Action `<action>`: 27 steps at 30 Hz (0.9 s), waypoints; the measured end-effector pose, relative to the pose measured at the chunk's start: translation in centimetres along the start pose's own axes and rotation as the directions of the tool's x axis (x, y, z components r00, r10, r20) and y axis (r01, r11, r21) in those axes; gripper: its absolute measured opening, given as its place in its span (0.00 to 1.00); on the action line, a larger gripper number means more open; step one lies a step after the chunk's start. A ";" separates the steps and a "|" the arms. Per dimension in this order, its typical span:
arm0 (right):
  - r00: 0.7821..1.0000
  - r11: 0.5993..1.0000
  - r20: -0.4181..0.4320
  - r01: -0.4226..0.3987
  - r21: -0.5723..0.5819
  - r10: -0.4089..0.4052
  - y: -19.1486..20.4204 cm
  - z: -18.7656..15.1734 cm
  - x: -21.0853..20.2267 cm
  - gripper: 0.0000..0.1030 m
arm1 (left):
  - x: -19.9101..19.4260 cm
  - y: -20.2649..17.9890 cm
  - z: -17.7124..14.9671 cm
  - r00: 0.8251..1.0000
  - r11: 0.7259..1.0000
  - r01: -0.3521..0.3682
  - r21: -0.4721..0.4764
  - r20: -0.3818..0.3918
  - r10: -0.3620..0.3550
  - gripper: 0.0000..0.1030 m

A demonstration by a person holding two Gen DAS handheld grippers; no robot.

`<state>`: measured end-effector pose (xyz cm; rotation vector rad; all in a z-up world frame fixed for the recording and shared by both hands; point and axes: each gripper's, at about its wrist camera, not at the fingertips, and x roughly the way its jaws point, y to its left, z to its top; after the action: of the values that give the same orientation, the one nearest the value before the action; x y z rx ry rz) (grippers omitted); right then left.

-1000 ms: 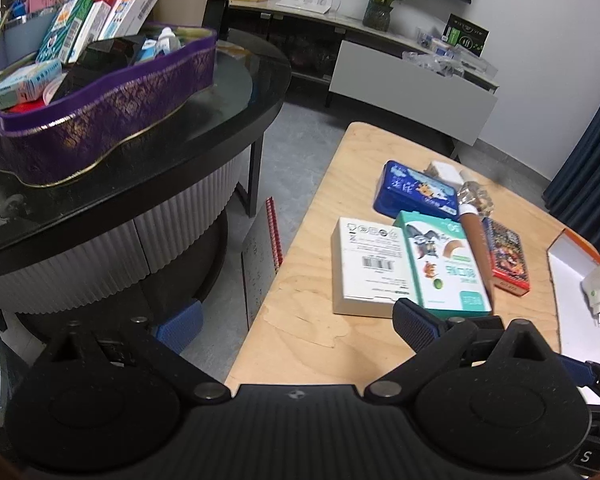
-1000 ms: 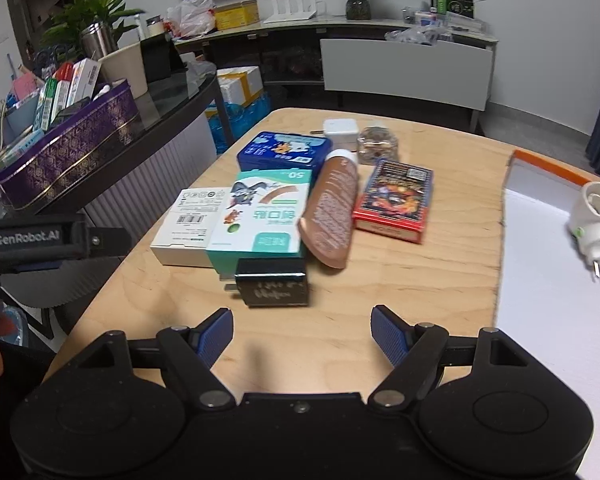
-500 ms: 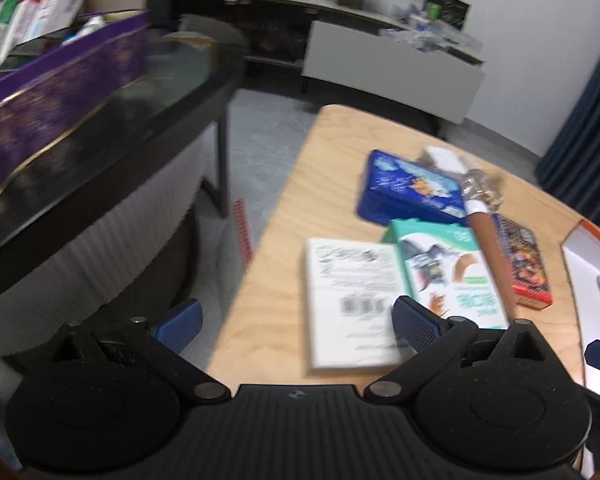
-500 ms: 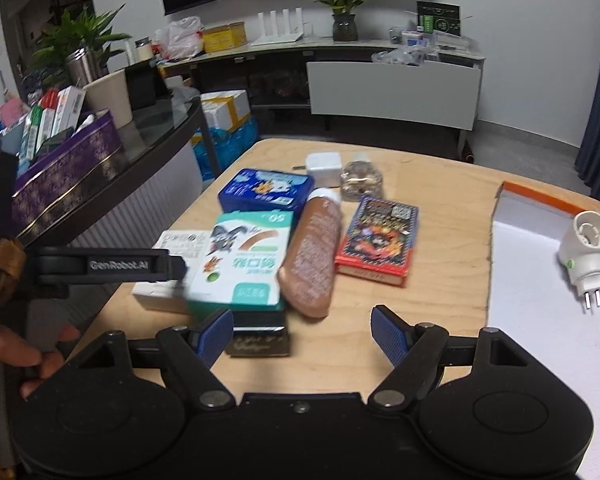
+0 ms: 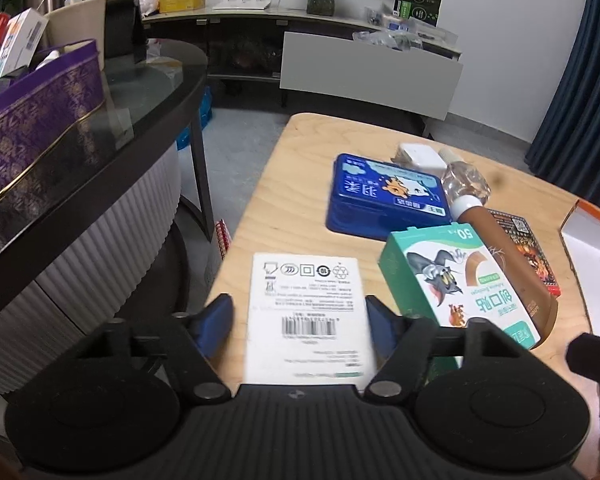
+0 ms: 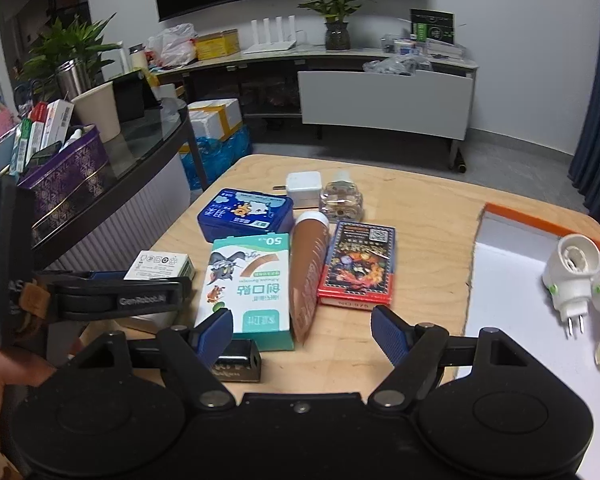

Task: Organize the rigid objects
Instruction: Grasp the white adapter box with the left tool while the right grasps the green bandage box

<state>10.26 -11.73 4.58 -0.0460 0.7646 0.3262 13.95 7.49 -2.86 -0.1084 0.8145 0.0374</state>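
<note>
Nearest, left gripper [image 5: 300, 320] spread wide, blue pads straddling the flat white cardboard box with the barcode label [image 5: 308, 312] at the near left edge of the pale wooden table [image 5: 292, 208]; pads beside its long sides, contact not clear. Apparently the approach step of a pick: no squeeze yet. Next: close evenly on both sides, then lift straight, clear of the green cartoon-printed plaster box [image 5: 456, 284] just to the right. Right gripper [image 6: 300, 332] also spread and empty, hovering over the green box's near end and a small black rectangular block [image 6: 236, 364]. Beyond, a brown tube [image 6: 308, 272] lying against the green box, a red card pack [image 6: 358, 268], a blue tin [image 6: 244, 214]. Farthest right, an orange-rimmed white tray [image 6: 512, 248], likely the destination.
</note>
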 end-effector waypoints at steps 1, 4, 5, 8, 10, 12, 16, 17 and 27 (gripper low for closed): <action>1.000 1.000 -0.005 -0.002 -0.004 0.002 0.1 0.2 0.2 0.87 | -0.2 0.2 -0.1 1.000 1.000 -0.008 0.007 -0.001 0.008 0.71; 1.000 1.000 -0.015 -0.023 -0.016 0.022 0.6 0.8 0.9 0.87 | -0.4 0.3 -0.6 1.000 0.999 -0.015 0.037 0.016 0.015 0.81; 0.999 0.999 -0.020 -0.028 -0.023 0.028 0.8 1.1 1.2 0.87 | -0.3 0.4 -0.8 1.000 0.999 -0.008 0.037 0.015 0.007 0.78; 0.997 0.998 -0.055 -0.050 -0.050 0.047 1.7 1.8 2.3 0.87 | -0.7 0.7 -0.6 0.999 1.000 0.014 0.025 0.042 -0.015 0.58; 0.995 0.995 -0.076 -0.067 -0.069 0.061 2.2 2.2 3.0 0.87 | -1.1 1.1 -0.3 0.997 0.999 0.037 -0.004 0.063 -0.037 0.58; 0.992 0.994 -0.106 -0.078 -0.081 0.069 2.7 2.7 3.8 0.87 | -1.8 1.3 -0.2 0.996 1.000 0.025 -0.013 0.083 -0.024 0.58; 0.981 0.993 -0.175 -0.094 -0.077 0.079 3.2 3.2 5.9 0.88 | -3.0 1.9 -0.3 0.995 0.998 0.037 -0.044 0.095 -0.033 0.58; 0.977 0.992 -0.197 -0.098 -0.076 0.081 3.3 3.2 6.5 0.88 | -3.2 2.0 -0.4 0.995 0.998 0.038 -0.049 0.098 -0.033 0.58; 0.977 0.989 -0.177 -0.130 -0.073 0.115 5.2 4.2 6.9 0.98 | -4.3 3.5 -0.6 0.992 0.992 0.003 -0.129 0.125 0.013 0.58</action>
<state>16.18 -4.21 3.30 -0.1081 0.9274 0.4767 10.27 10.90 -0.44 -0.2243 0.6866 0.1007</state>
